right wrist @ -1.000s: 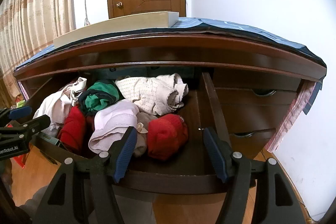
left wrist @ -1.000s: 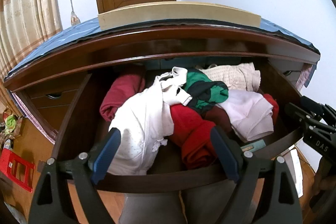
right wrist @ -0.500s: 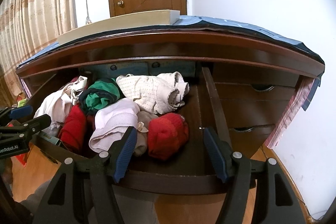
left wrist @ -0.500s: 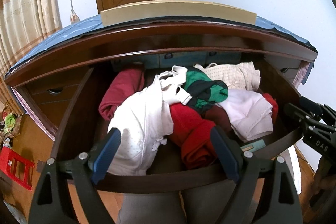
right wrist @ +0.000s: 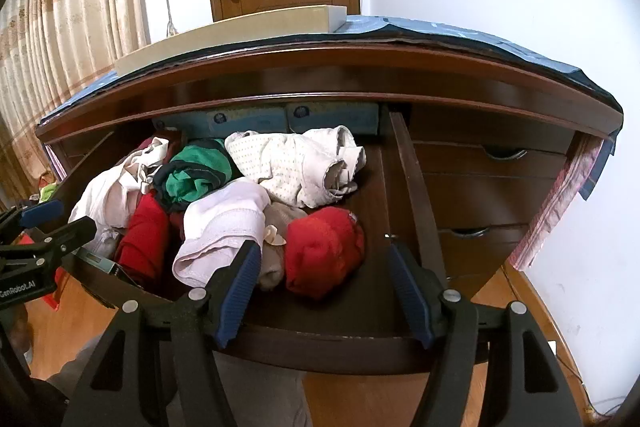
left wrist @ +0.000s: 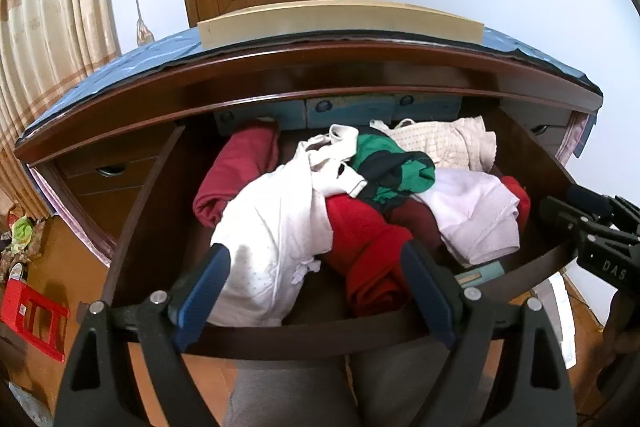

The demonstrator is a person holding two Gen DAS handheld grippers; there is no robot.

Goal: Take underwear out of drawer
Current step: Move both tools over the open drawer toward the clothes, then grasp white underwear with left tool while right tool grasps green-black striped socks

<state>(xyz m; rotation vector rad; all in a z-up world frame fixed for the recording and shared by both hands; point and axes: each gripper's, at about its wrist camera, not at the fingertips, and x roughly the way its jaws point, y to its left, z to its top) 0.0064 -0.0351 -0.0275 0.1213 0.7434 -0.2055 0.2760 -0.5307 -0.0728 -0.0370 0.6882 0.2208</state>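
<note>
Right now both tongs are spread and hold nothing. Underwear [right wrist: 324, 251] lies in the open drawer [right wrist: 320, 343], straight ahead and below. The right tongs [right wrist: 324, 291] are nearer than the left tongs [left wrist: 316, 287].

Open drawer [right wrist: 404, 163] of jumbled underwear [right wrist: 296, 167]
</note>
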